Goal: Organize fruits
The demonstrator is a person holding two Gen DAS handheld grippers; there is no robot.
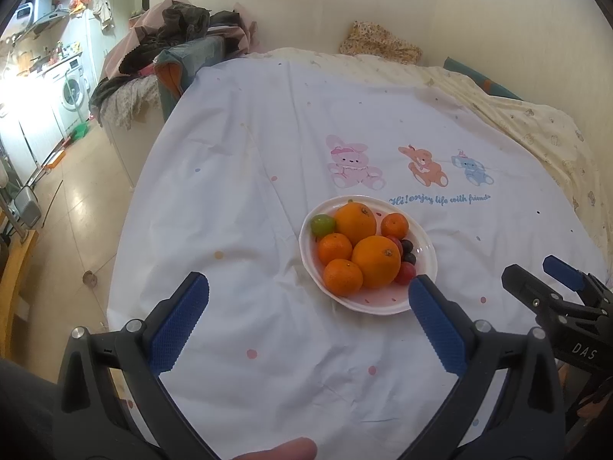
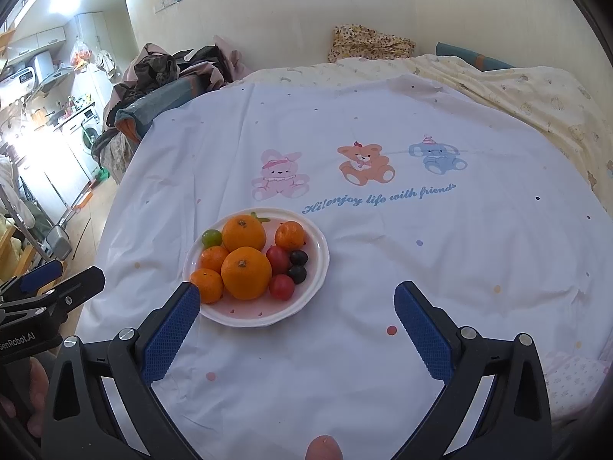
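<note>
The left gripper (image 1: pixel 308 299) hangs wide open and empty over the sheet (image 2: pixel 383 268). One plate (image 2: pixel 320 253) lies on the sheet, holding one green grape (image 2: pixel 212 237), two oranges (image 2: pixel 246 273), three tangerines (image 2: pixel 290 235), two red tomatoes (image 2: pixel 281 286) and two dark grapes (image 2: pixel 298 257). The right gripper (image 2: pixel 297 303), also wide open, holds nothing.

Both wrist views overlook the plate (image 1: pixel 425 264) nearby.

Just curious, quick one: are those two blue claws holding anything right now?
Left gripper: open, holding nothing.
Right gripper: open, holding nothing.
</note>
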